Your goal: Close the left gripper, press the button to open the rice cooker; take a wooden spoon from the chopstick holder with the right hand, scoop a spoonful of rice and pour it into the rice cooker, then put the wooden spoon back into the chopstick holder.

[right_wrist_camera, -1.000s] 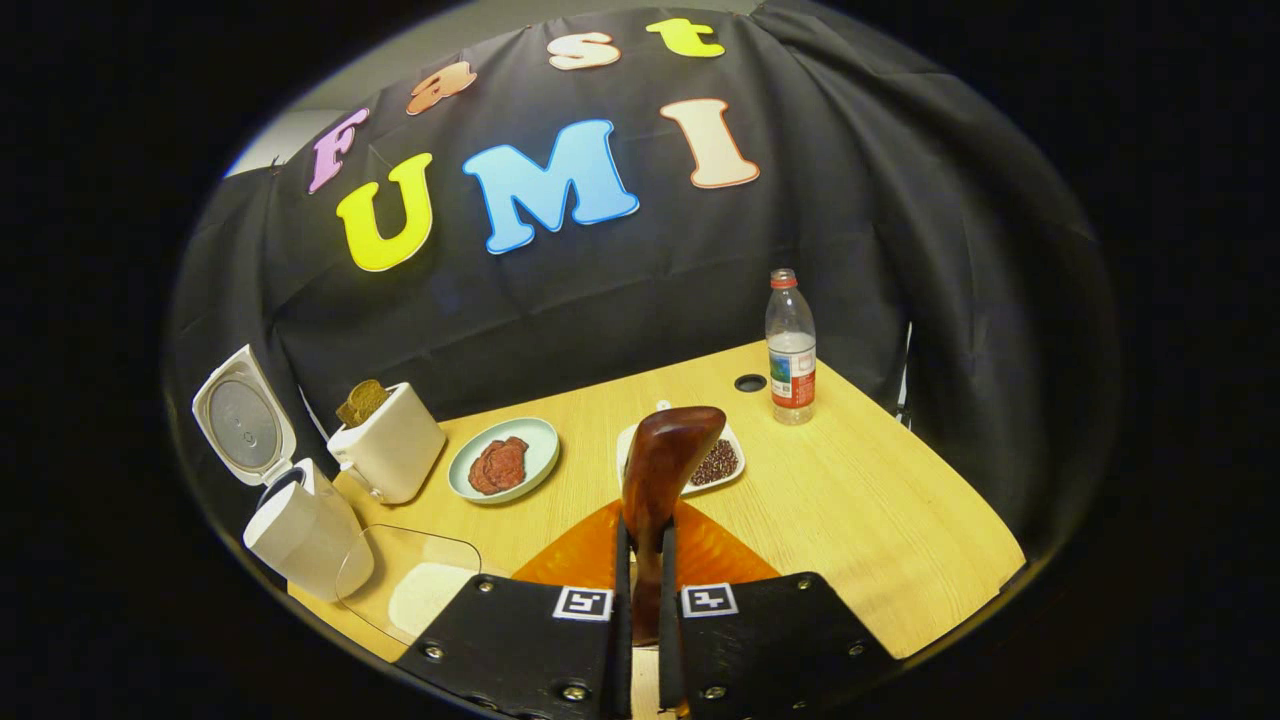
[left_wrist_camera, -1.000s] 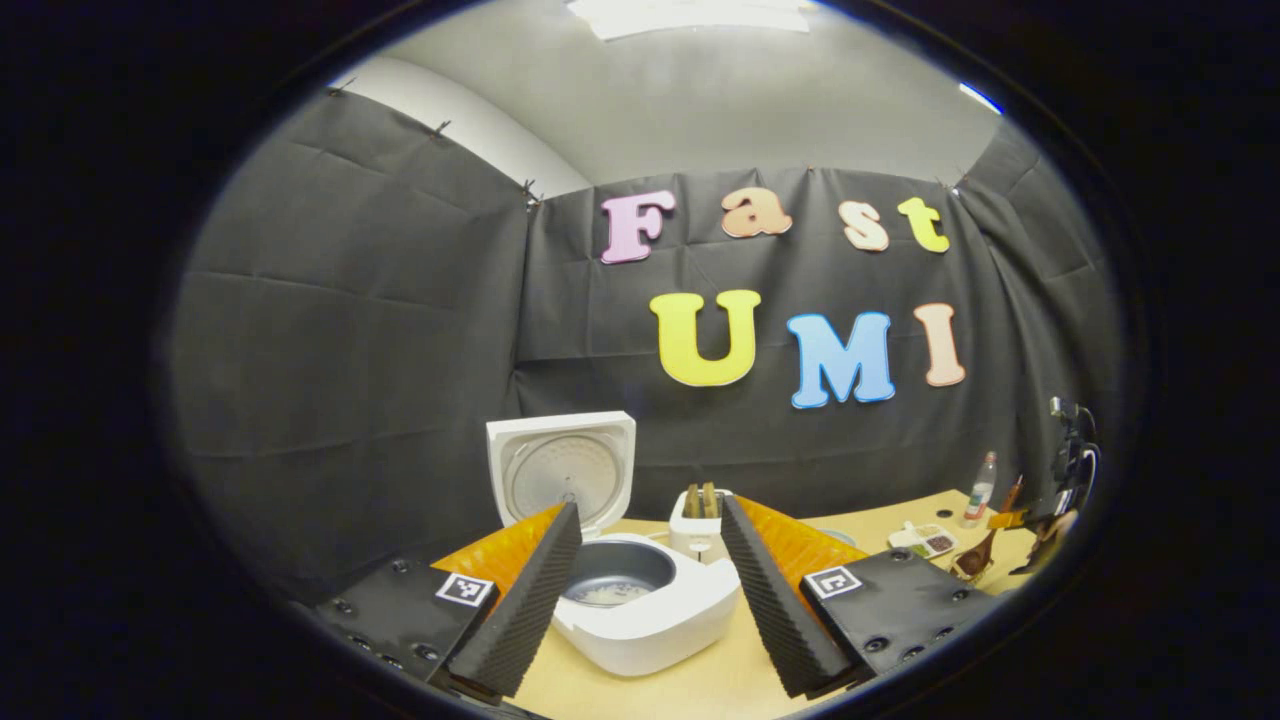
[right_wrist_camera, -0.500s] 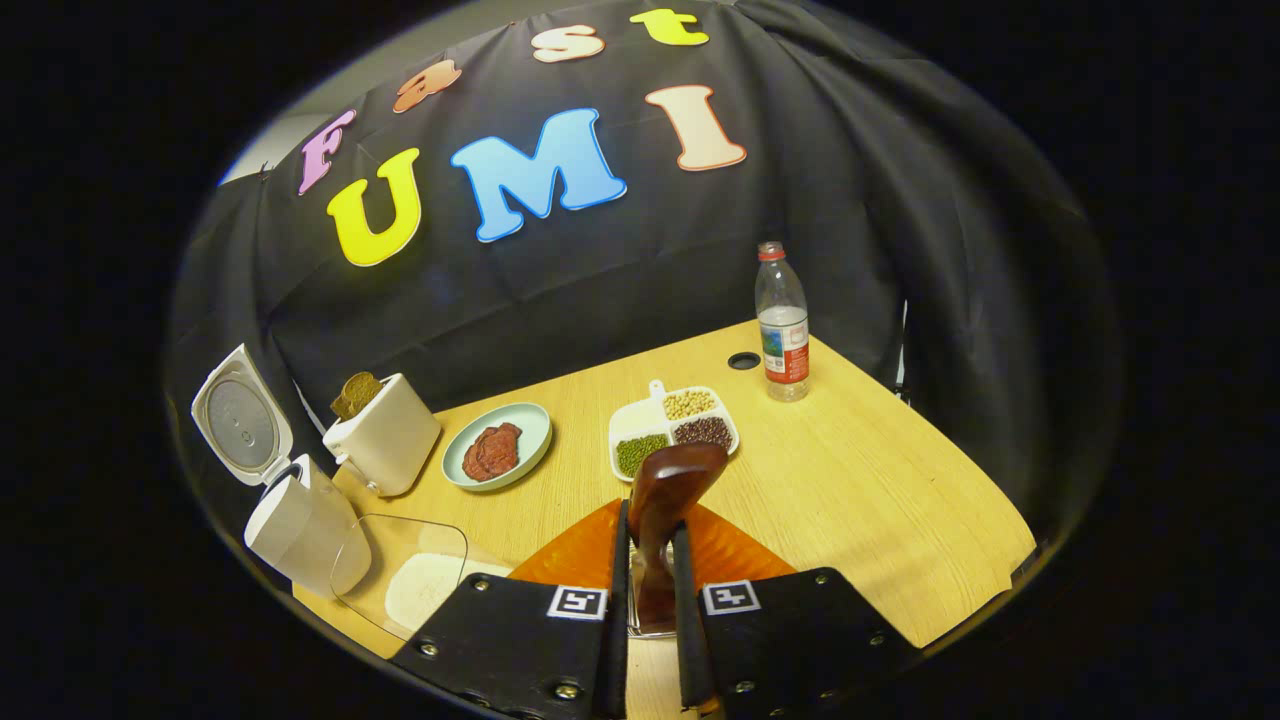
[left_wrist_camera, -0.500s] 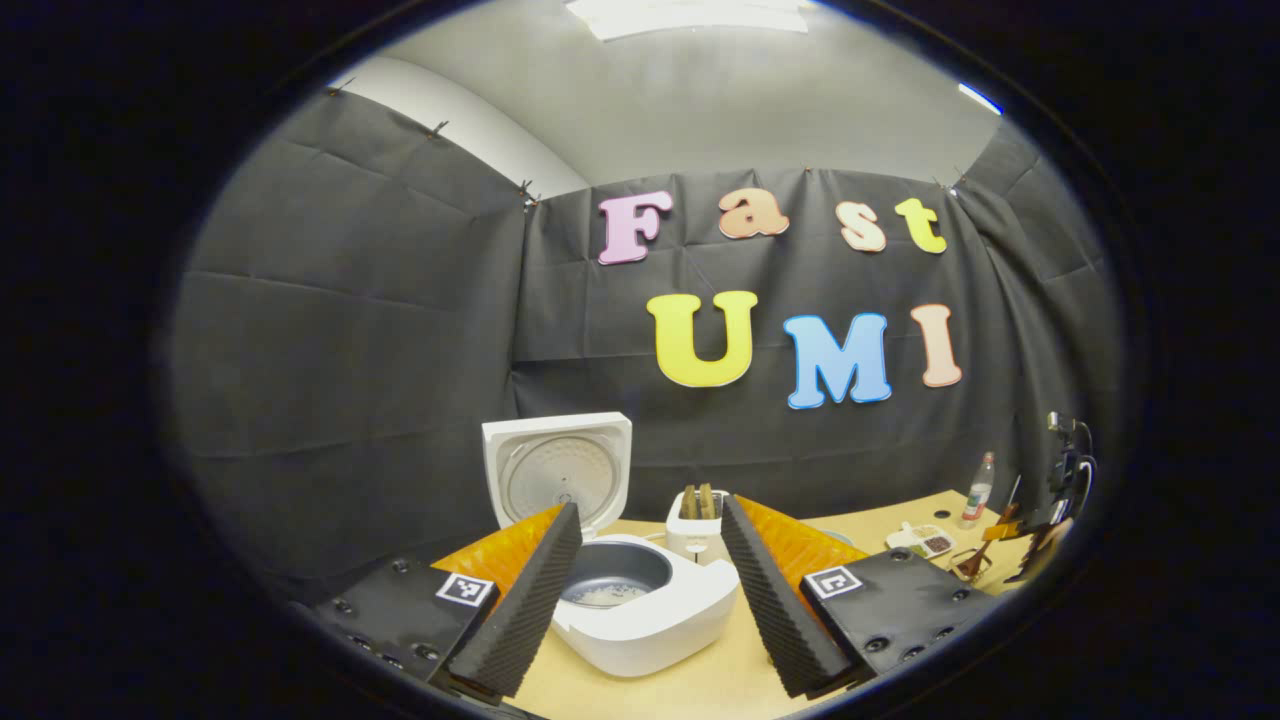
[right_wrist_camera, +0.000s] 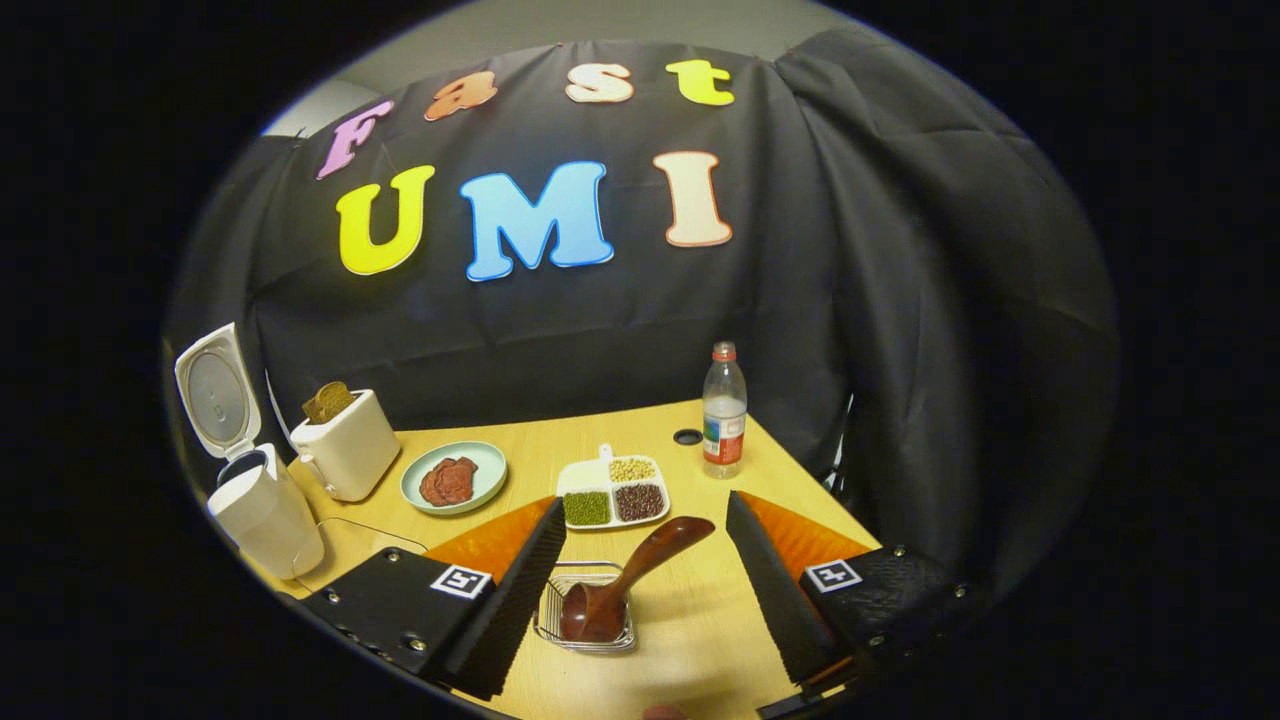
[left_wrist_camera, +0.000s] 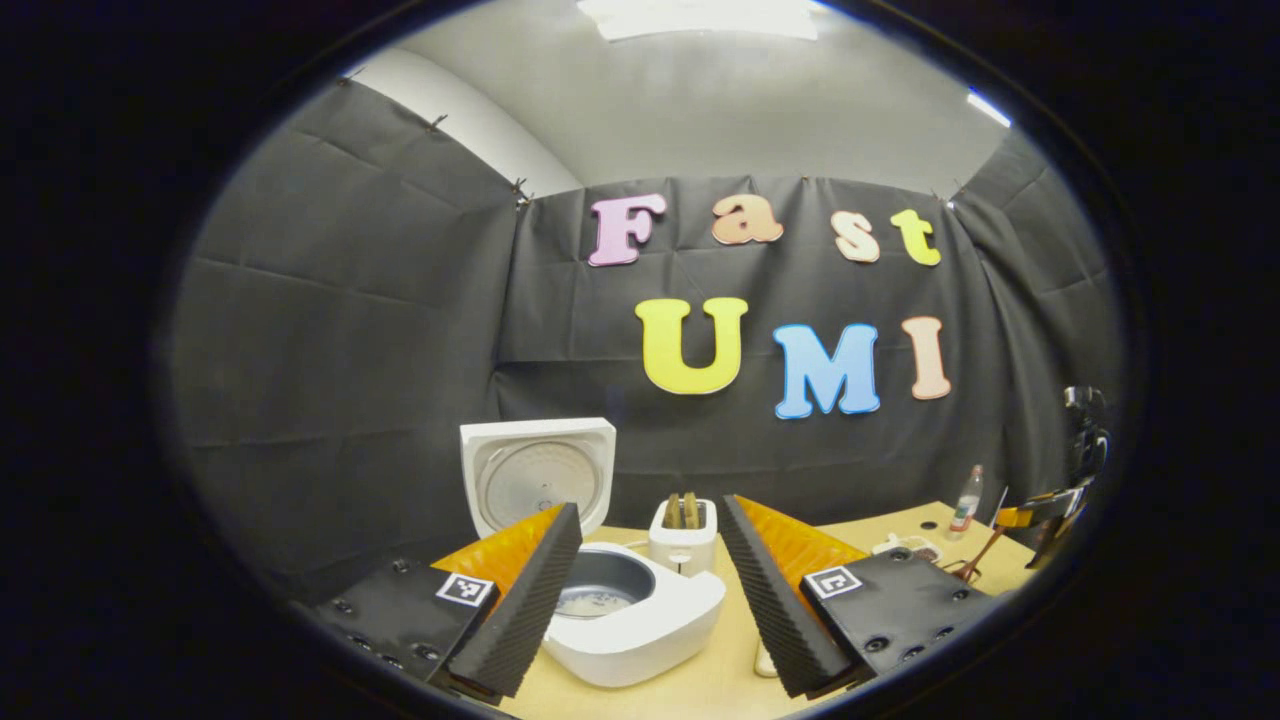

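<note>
The right gripper (right_wrist_camera: 642, 575) is seen with fingers spread apart, the wooden spoon (right_wrist_camera: 625, 585) standing between them in the wire chopstick holder (right_wrist_camera: 588, 610). The left gripper (left_wrist_camera: 650, 590) is likewise spread, and the lid-up rice cooker (left_wrist_camera: 625, 615), some rice inside, is framed between its fingers.

A white rice cooker (left_wrist_camera: 640, 620) sits with its lid upright and open, pale rice in its dark inner pot, while a dark brown wooden spoon (right_wrist_camera: 625, 580) rests bowl-down, tilted, in a wire-mesh chopstick holder (right_wrist_camera: 585, 620).
</note>
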### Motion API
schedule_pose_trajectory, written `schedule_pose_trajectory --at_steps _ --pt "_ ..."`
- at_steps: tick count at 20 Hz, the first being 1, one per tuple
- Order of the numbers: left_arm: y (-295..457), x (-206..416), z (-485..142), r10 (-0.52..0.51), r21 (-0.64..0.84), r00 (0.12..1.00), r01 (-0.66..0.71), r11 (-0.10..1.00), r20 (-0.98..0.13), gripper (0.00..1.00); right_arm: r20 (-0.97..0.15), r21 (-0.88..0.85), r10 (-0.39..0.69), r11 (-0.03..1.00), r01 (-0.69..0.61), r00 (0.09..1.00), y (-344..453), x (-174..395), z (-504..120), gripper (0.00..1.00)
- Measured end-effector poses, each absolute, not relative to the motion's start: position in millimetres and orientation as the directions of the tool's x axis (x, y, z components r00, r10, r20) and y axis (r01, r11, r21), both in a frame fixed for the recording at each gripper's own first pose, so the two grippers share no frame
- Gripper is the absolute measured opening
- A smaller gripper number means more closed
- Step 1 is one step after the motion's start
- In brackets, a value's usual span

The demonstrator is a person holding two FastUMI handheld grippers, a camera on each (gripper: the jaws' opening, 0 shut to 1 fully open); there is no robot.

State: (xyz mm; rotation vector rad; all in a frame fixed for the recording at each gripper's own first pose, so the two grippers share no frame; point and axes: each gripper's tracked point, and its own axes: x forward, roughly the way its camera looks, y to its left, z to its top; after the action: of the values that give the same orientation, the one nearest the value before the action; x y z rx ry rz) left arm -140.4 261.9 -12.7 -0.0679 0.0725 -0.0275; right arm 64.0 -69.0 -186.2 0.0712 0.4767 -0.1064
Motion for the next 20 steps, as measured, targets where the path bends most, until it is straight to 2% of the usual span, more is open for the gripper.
schedule_pose_trajectory --at_steps 3,4,5,12,20 --pt "265.8 -134.0 -11.4 -0.023 -0.075 0.997 0.018 0.997 -0.069 0.97 -0.400 0.004 -0.071 0.997 0.080 0.914 -60.6 61.0 -149.6 0.98" --pt "266.6 -130.6 -11.8 -0.019 -0.079 0.997 0.014 0.997 -0.070 0.97 -0.382 0.009 -0.062 0.998 0.070 0.922 -55.0 59.3 -137.4 0.94" --pt "268.3 -127.1 -11.7 -0.016 -0.083 0.997 0.010 0.996 -0.071 0.97 -0.365 0.021 -0.048 0.998 0.059 0.930 -49.0 56.8 -126.7 0.98" --pt "291.2 -99.7 -6.0 0.038 -0.093 0.997 -0.045 0.995 -0.066 0.97 -0.256 0.032 -0.024 0.999 0.033 0.966 -24.8 44.6 -80.1 0.98" --pt "321.2 -61.9 5.9 0.082 -0.081 0.996 -0.085 0.993 -0.034 0.97 -0.267 0.026 -0.071 0.996 0.081 0.961 -19.7 27.6 -84.6 0.98"
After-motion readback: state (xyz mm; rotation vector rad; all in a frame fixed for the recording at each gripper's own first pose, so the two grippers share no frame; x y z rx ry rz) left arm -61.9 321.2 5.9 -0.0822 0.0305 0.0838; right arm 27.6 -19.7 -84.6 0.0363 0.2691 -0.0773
